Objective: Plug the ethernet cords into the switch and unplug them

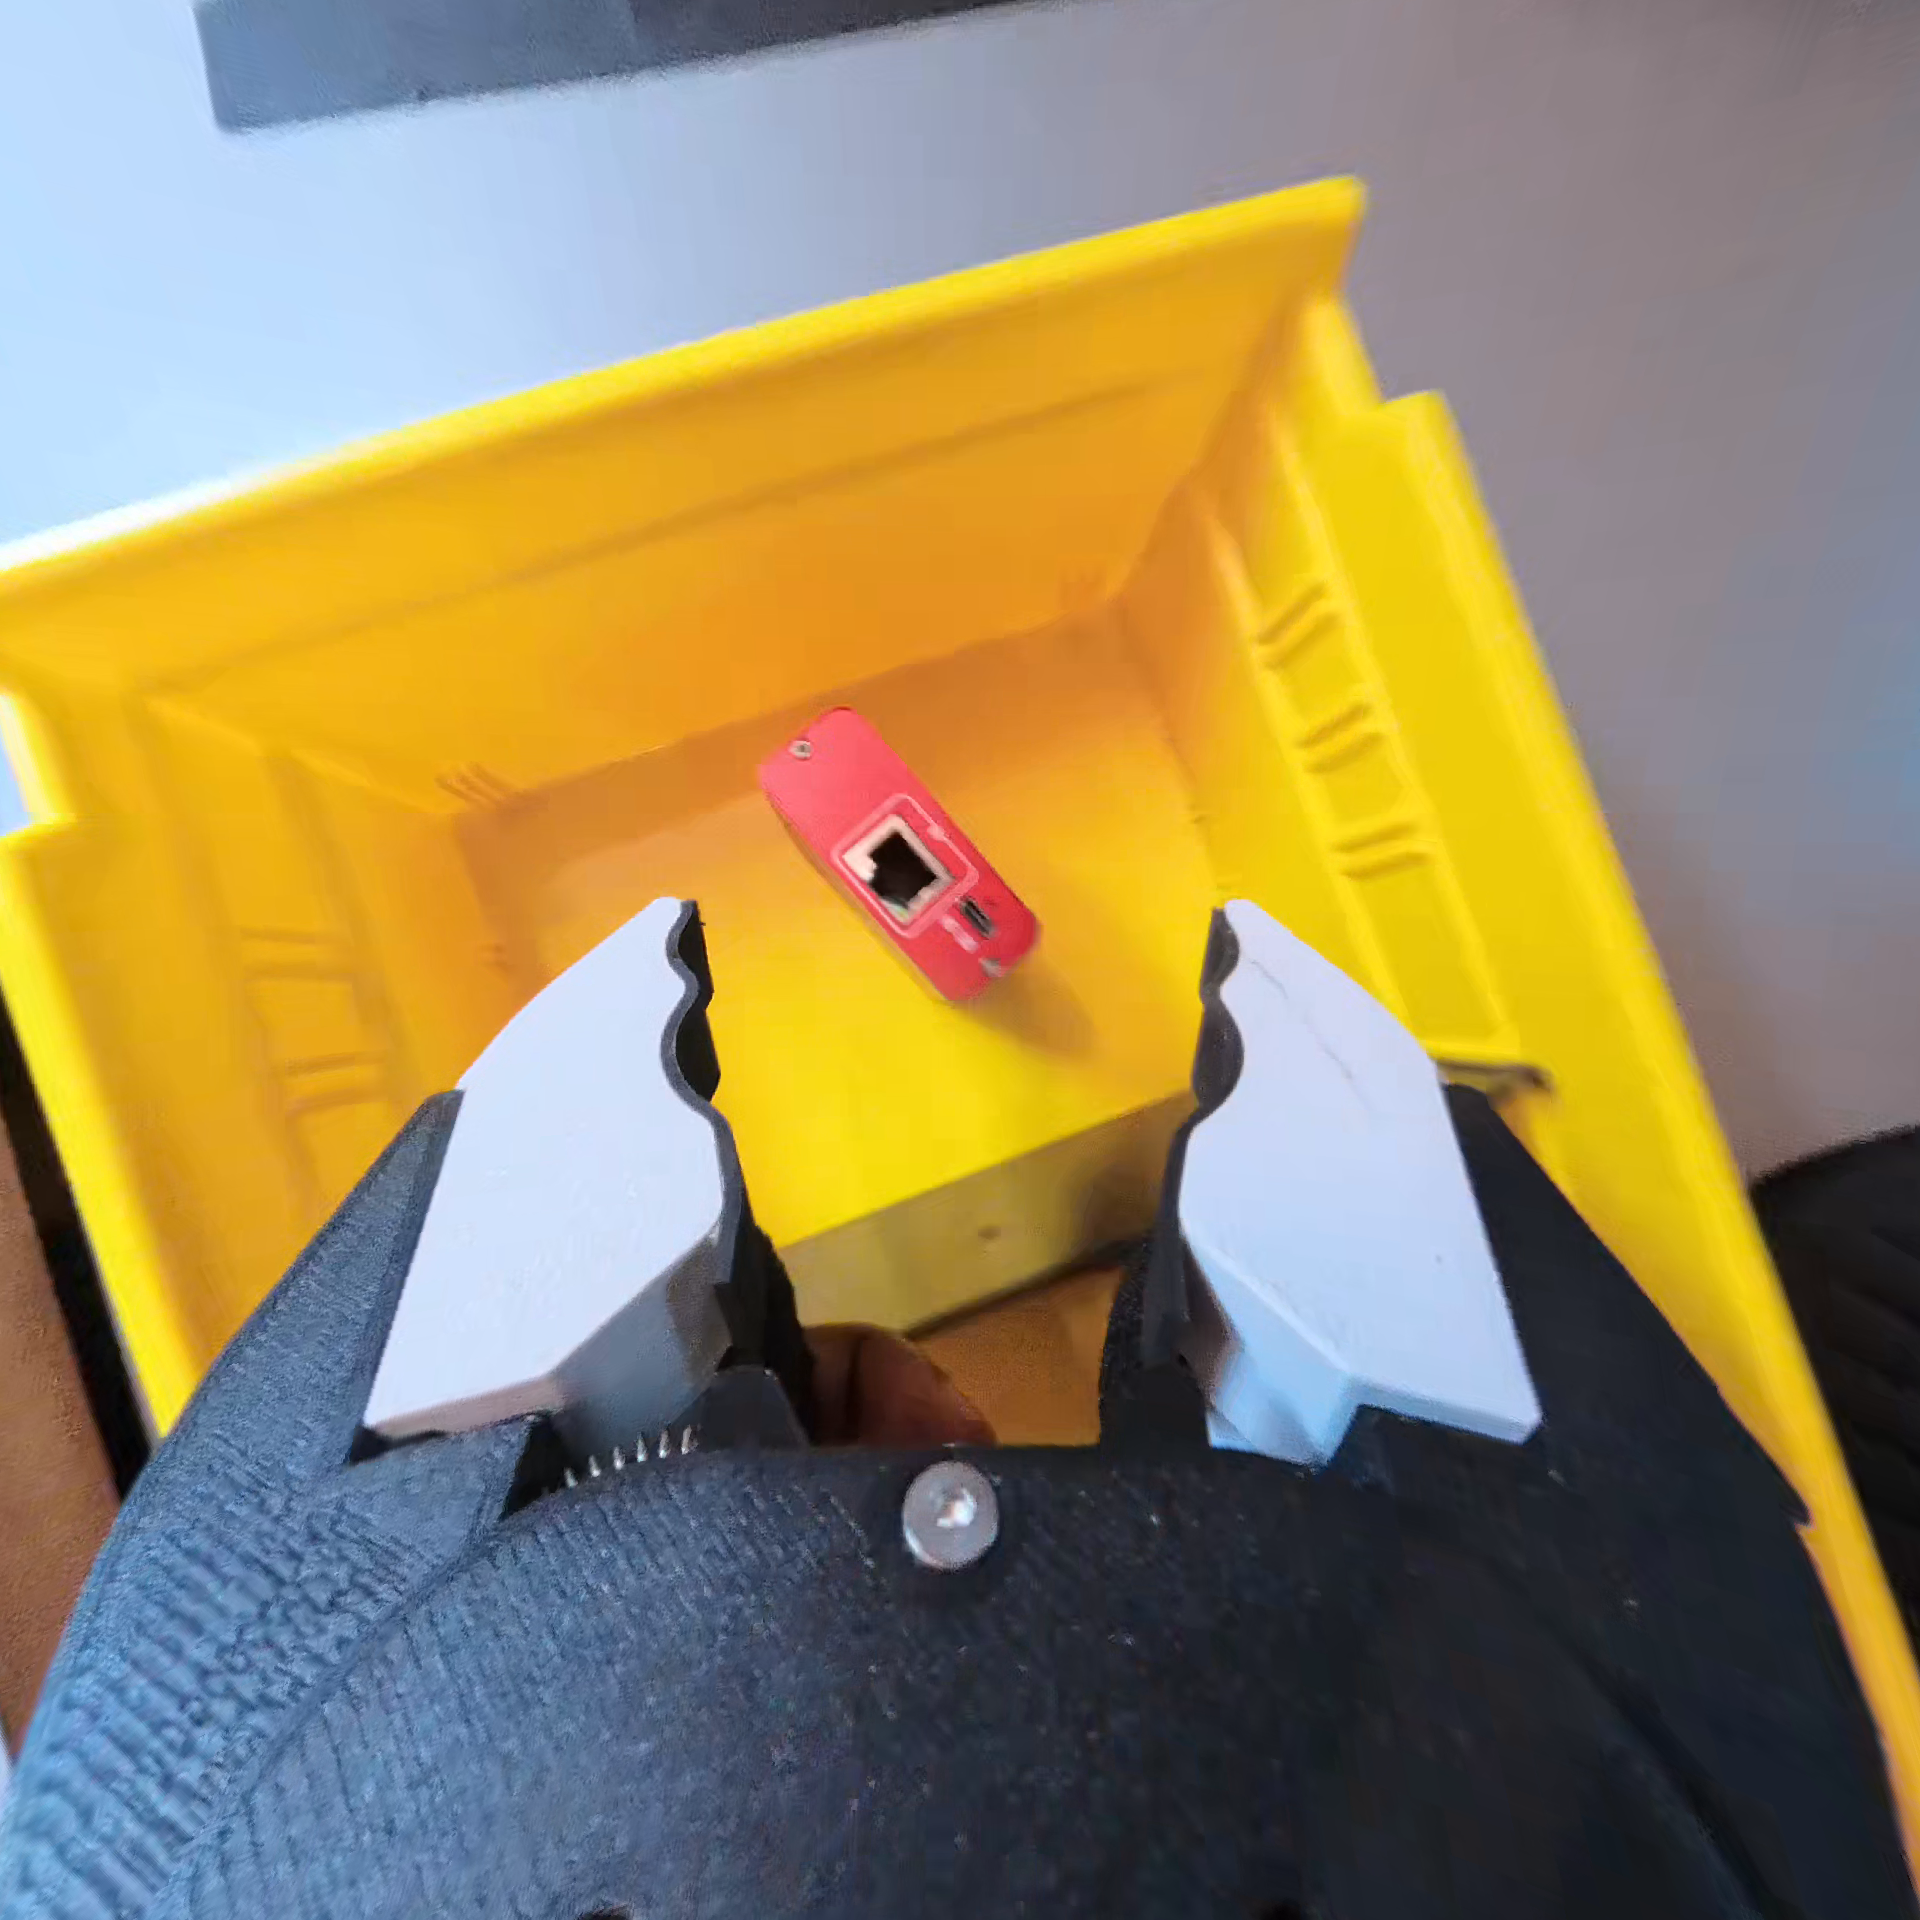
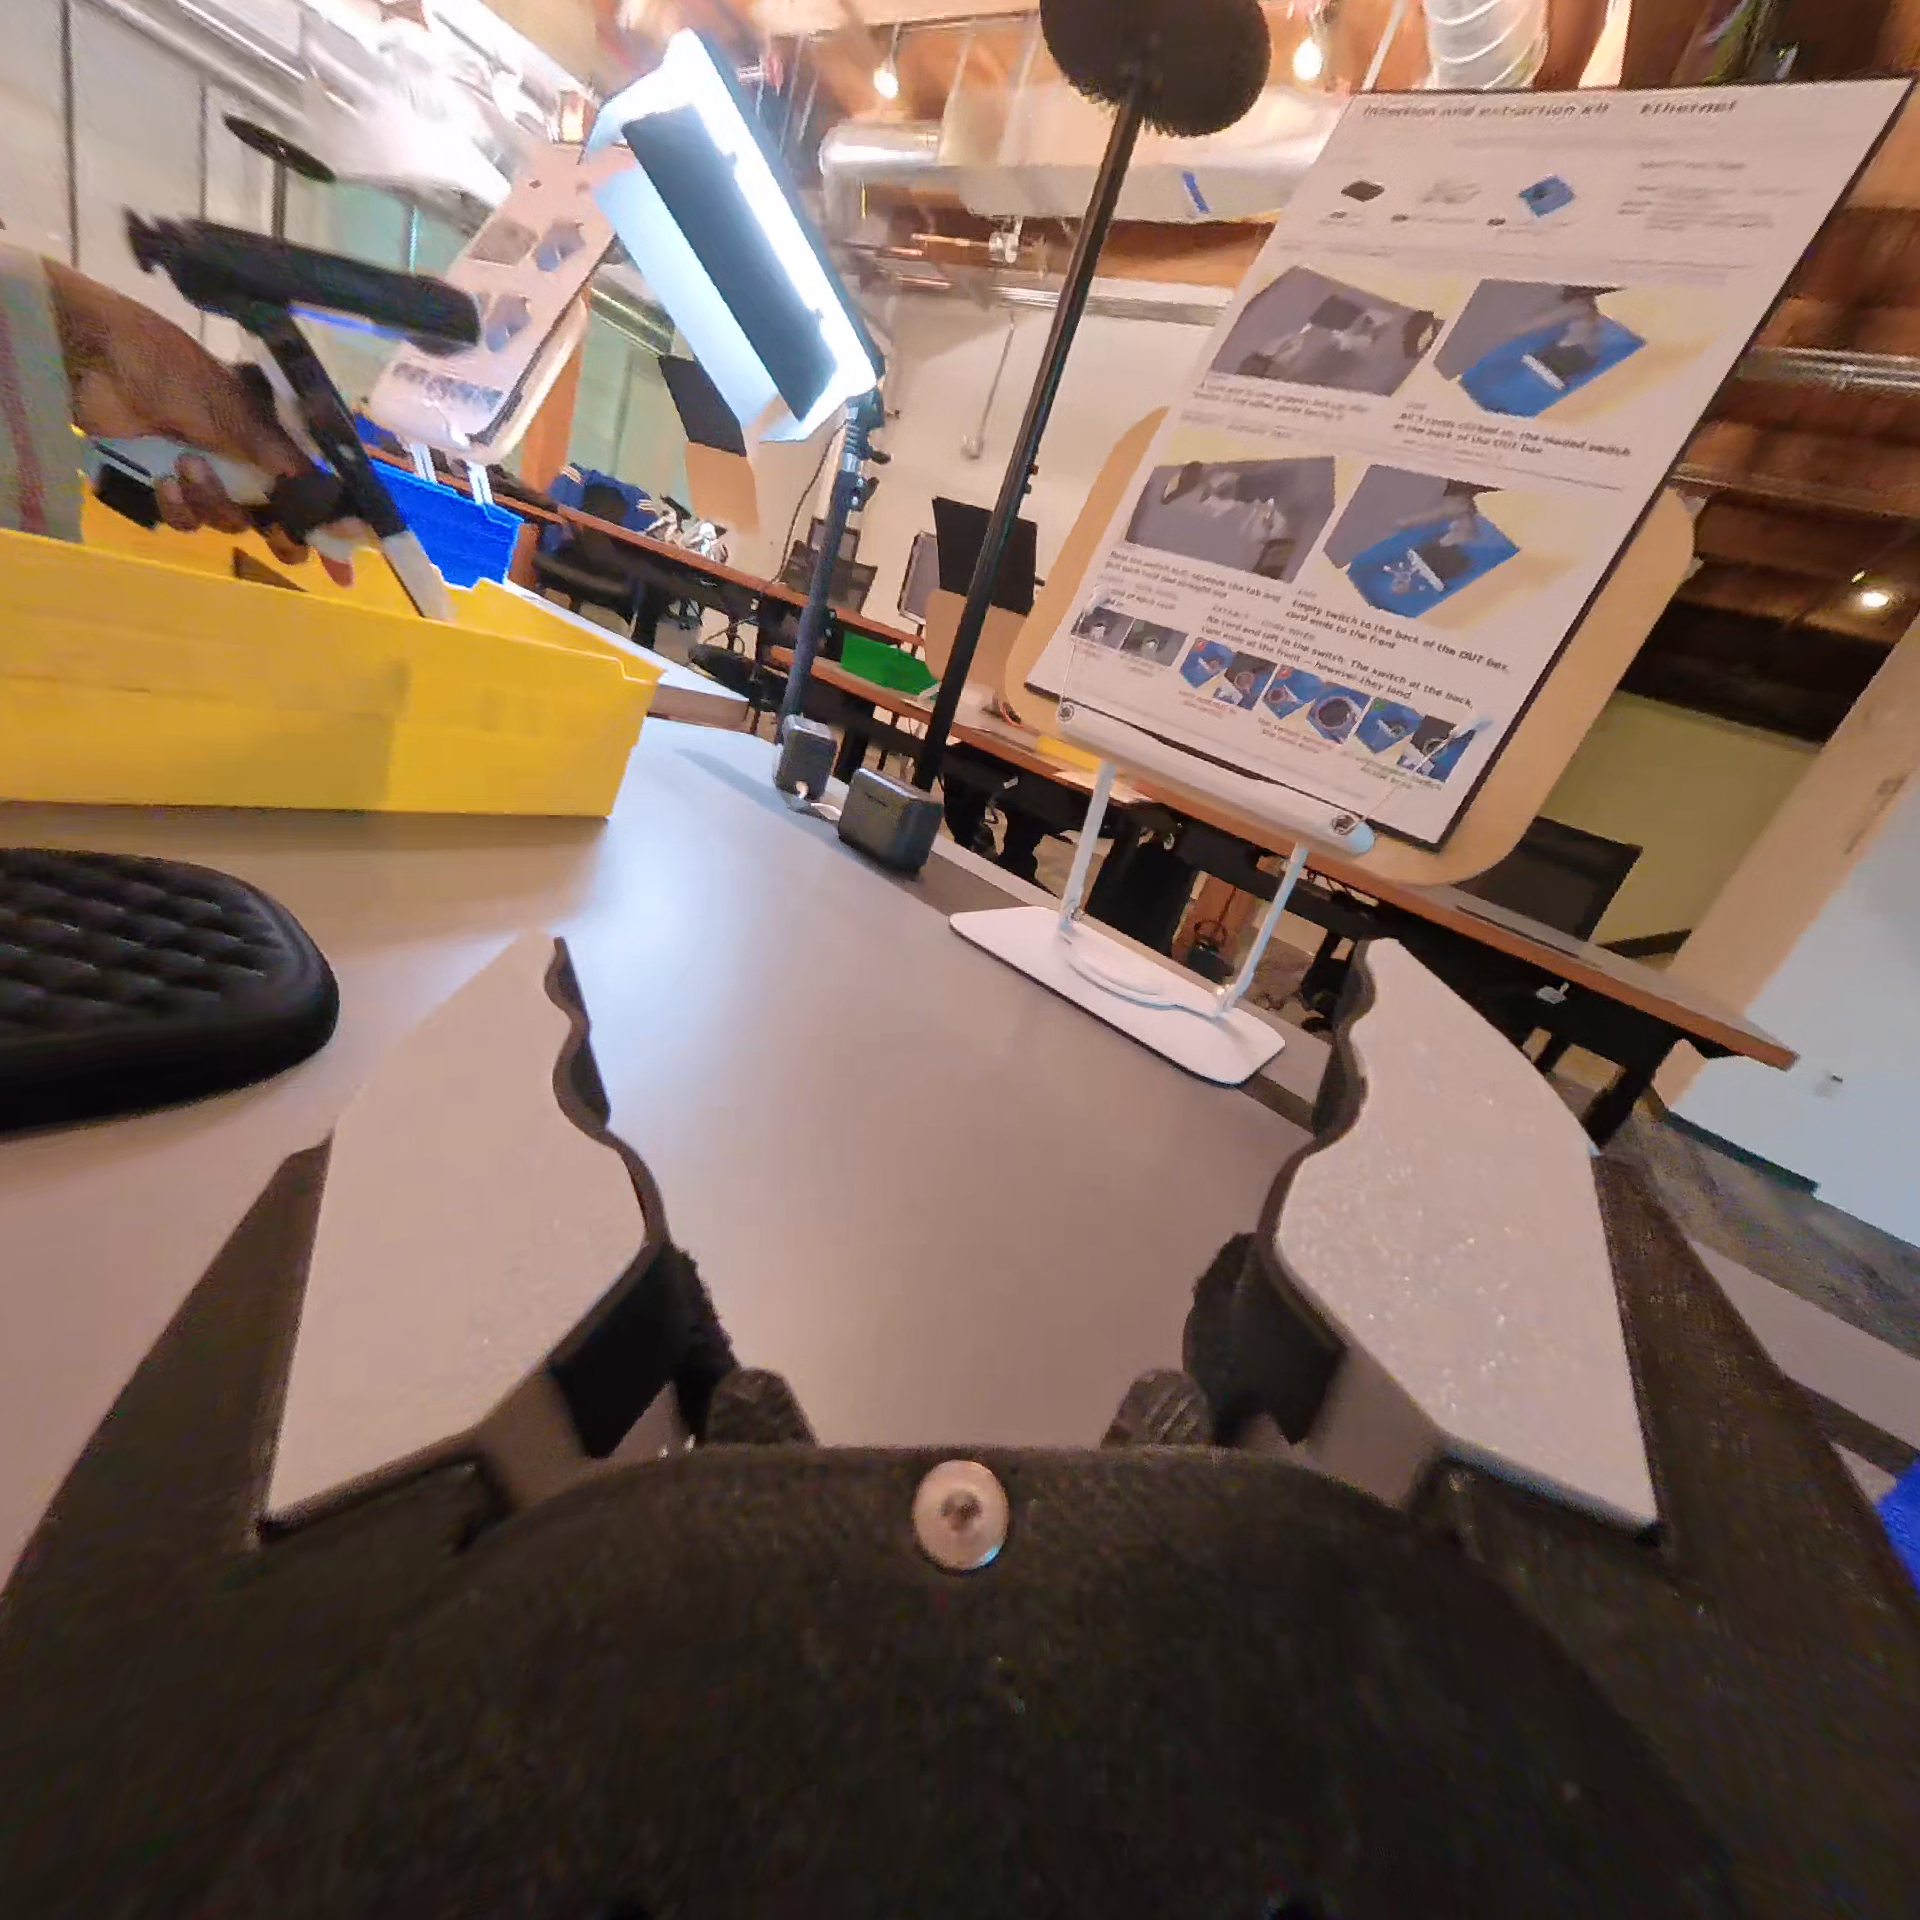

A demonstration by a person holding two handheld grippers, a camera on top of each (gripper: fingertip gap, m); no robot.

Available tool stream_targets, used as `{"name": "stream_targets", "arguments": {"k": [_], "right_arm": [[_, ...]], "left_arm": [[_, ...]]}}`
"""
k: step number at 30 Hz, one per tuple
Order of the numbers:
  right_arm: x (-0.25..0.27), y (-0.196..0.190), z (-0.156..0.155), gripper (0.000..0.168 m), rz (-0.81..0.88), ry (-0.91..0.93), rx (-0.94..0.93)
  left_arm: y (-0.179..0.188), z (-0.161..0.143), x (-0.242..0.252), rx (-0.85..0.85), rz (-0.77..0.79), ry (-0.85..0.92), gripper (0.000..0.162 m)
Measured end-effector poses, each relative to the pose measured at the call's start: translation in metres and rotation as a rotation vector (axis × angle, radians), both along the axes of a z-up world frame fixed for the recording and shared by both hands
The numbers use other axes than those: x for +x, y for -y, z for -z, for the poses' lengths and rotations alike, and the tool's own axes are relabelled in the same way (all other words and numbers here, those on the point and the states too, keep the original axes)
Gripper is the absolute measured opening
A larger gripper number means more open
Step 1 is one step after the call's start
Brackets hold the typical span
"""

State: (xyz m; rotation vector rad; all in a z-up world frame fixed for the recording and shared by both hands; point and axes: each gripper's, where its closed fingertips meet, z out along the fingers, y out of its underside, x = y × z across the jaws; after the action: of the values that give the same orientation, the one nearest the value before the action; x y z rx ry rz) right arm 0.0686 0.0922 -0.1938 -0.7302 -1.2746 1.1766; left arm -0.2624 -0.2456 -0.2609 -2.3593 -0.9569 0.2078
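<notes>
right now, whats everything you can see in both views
bin: one, yellow, on the table, left gripper above it
switch: one, red, on the bin floor, no cord plugged in
table: one, grey, under the bin
pad: one, black, on the table near the bin
instruction board: one, white, on a stand at the table's far edge
light panel: one, lit, on a pole behind the table
left gripper: open, empty, aimed at the switch
right gripper: open, empty, low over the table
</notes>
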Motion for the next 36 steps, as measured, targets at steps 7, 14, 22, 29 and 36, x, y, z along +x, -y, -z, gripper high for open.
{"name": "stream_targets", "arguments": {"k": [7,14,22,29,36], "right_arm": [[0.000,0.002,0.000,0.129,-0.020,-0.005,-0.031],[0.000,0.001,0.000,0.125,-0.027,-0.003,-0.045],[-0.002,0.005,0.004,0.125,-0.034,0.022,-0.014],[-0.001,0.012,0.007,0.120,-0.088,0.047,-0.017],[0.001,0.013,0.006,0.118,-0.116,0.047,-0.026]], "left_arm": [[0.001,0.026,-0.019,-0.167,-0.006,0.011,0.032],[-0.014,-0.031,-0.009,-0.120,0.099,-0.234,0.026],[-0.103,-0.139,0.113,0.065,0.513,-0.454,0.026],[-0.181,-0.099,0.251,0.056,0.987,-0.365,0.027],[-0.207,-0.021,0.312,-0.092,1.191,-0.209,0.027]]}}
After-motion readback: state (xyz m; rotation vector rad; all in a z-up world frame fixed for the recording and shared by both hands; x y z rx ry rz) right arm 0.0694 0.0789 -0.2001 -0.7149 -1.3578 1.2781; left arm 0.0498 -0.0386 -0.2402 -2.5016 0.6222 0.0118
